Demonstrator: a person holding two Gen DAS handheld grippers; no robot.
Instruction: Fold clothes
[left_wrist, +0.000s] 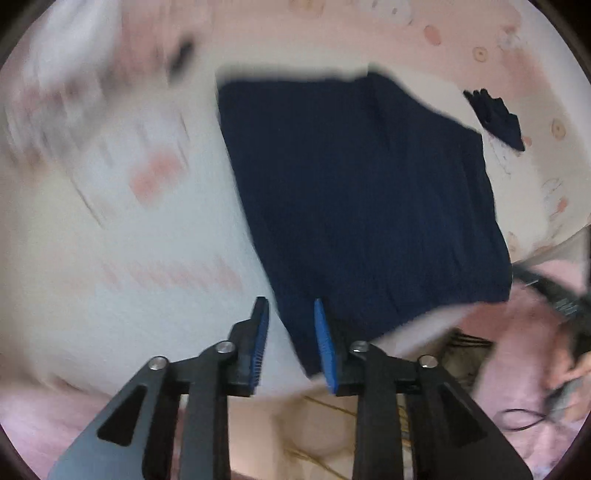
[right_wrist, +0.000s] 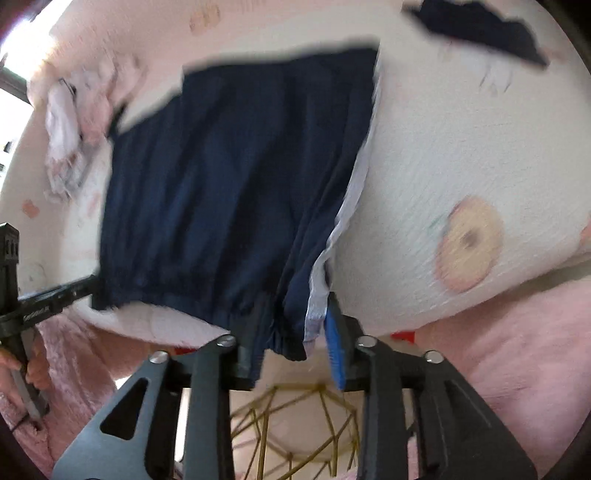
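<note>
A navy pair of shorts (left_wrist: 362, 192) with a white side stripe lies spread on a cream printed bedsheet (left_wrist: 140, 229). In the left wrist view my left gripper (left_wrist: 291, 308) is open, its blue-padded fingers astride the near left corner of the shorts, nothing held. In the right wrist view the shorts (right_wrist: 236, 177) show their gathered waistband toward me, and my right gripper (right_wrist: 295, 314) has the waistband corner by the white stripe (right_wrist: 351, 206) between its fingers, which still stand apart. The left gripper's body (right_wrist: 40, 299) shows at the shorts' left edge.
A second dark garment (left_wrist: 495, 114) lies at the far right of the sheet, also in the right wrist view (right_wrist: 480, 29). Crumpled white and pink clothes (right_wrist: 70, 125) lie at the far left. A pink fleece blanket (right_wrist: 517, 350) hangs at the bed's near edge. A gold wire basket (right_wrist: 291, 432) stands below.
</note>
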